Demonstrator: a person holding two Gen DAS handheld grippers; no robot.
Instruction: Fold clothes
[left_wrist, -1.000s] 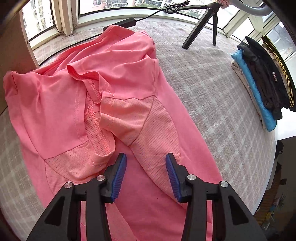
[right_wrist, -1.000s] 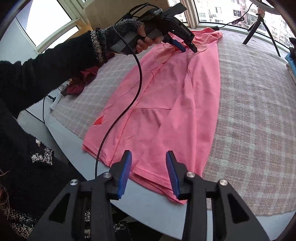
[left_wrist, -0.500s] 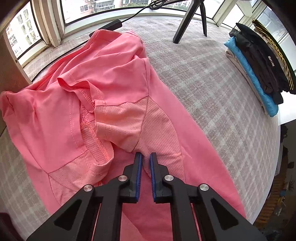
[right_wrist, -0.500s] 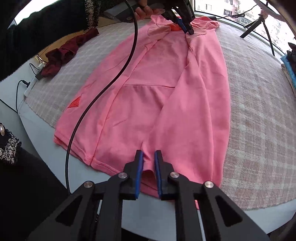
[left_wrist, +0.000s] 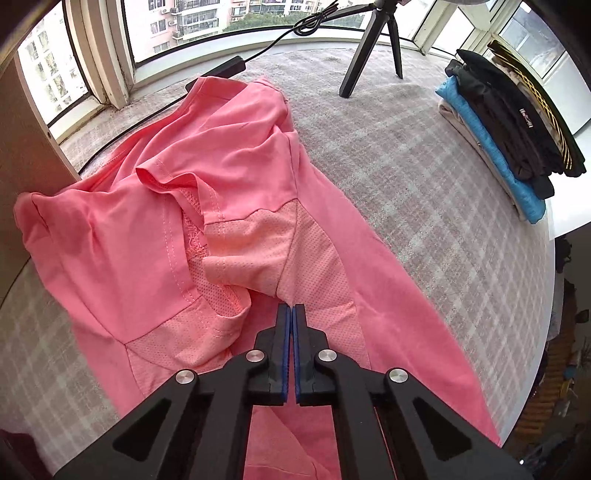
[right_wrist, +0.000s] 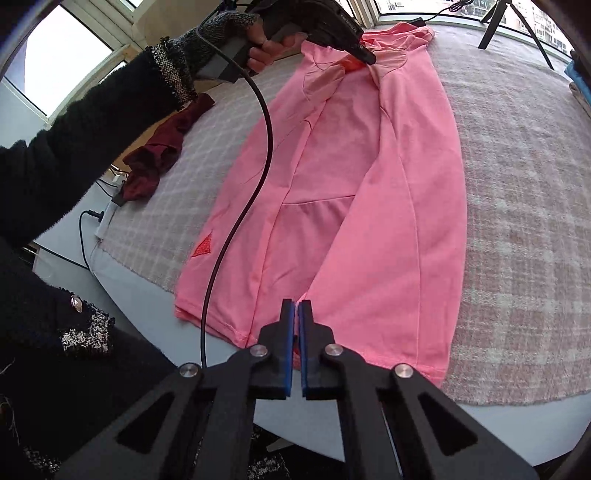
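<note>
A pink shirt (left_wrist: 229, 177) lies lengthwise on the checked cloth, its sides folded in toward the middle. My left gripper (left_wrist: 290, 309) is shut on the shirt at the mesh panel just below the collar. From the right wrist view the shirt (right_wrist: 369, 166) stretches away to the far end, where a gloved hand holds the left gripper (right_wrist: 367, 57) on the collar area. My right gripper (right_wrist: 296, 304) is shut on the near hem, with a pinch of pink fabric between its blue pads.
A stack of folded clothes (left_wrist: 509, 140) sits at the right table edge, and a black tripod (left_wrist: 373, 48) stands near the window. A dark red garment (right_wrist: 162, 147) lies left of the shirt. A black cable (right_wrist: 236, 229) hangs across the shirt's left side.
Both grippers closed from open onto the pink shirt, the left at the mesh panel, the right at the hem. Both views rolled a little.
</note>
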